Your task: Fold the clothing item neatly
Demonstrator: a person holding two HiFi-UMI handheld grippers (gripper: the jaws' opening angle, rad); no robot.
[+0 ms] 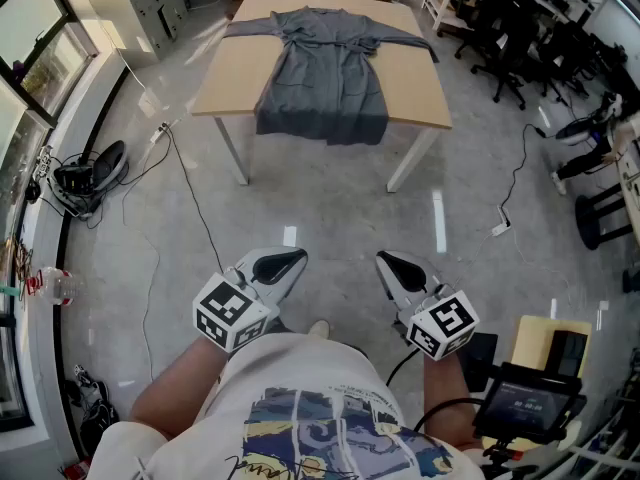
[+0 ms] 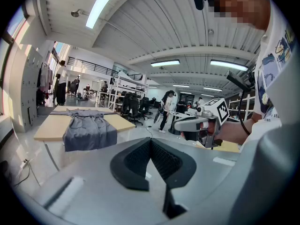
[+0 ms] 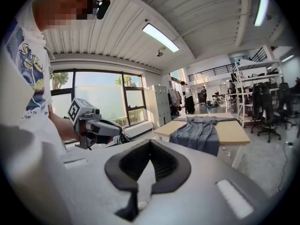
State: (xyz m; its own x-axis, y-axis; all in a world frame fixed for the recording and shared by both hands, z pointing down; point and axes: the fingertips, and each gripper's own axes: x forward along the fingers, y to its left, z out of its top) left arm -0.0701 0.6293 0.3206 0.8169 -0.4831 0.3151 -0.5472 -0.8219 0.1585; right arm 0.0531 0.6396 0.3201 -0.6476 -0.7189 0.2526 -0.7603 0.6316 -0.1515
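No words or numbers can be read anywhere. The shirt (image 1: pixel 330 433) of the person carries a coloured drawing with a scribble too small to read, and the small screen (image 1: pixel 527 400) is too blurred.

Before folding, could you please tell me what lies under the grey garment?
A wooden table; the garment overhangs its front edge. Anything beneath the cloth is hidden.

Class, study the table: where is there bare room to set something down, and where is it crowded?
Bare wood on the table lies left of the grey robe and again to its right. The middle is covered, the hem hanging over the near edge. Office chairs crowd the floor to the right.
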